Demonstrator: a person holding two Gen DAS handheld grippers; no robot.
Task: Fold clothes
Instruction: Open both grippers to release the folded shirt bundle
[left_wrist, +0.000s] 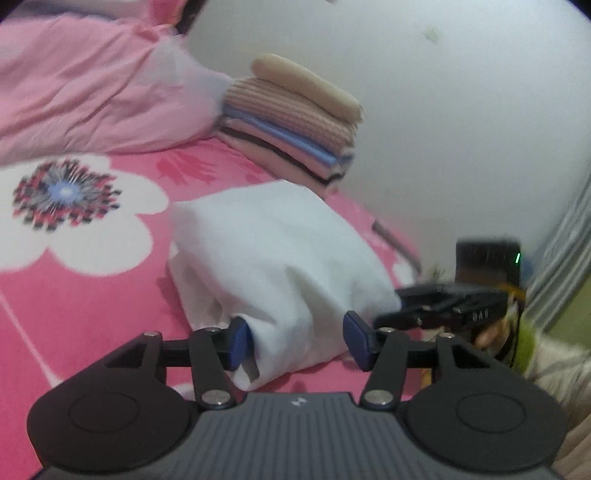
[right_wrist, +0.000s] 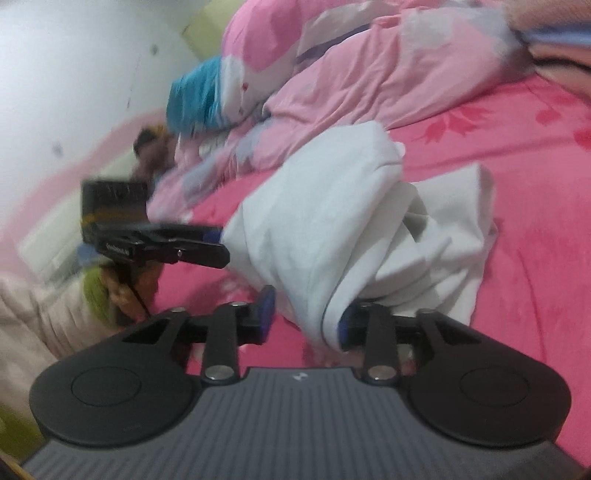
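A white garment (left_wrist: 280, 266) lies bunched on the pink flowered bedsheet (left_wrist: 92, 314). My left gripper (left_wrist: 297, 339) is open, with the near end of the garment between its blue fingers (left_wrist: 240, 341). In the right wrist view the same garment (right_wrist: 351, 229) drapes in folds over the right finger. My right gripper (right_wrist: 306, 317) is open, with a hanging fold of the garment between its fingers. The right gripper also shows in the left wrist view (left_wrist: 443, 306) at the garment's right end. The left gripper shows in the right wrist view (right_wrist: 218, 243) at the garment's left end.
A stack of folded clothes (left_wrist: 295, 122) stands at the back against the white wall (left_wrist: 461, 110). A crumpled pink duvet (left_wrist: 81, 92) fills the back left, and shows in the right wrist view (right_wrist: 369, 74) beside a blue cloth (right_wrist: 195, 96).
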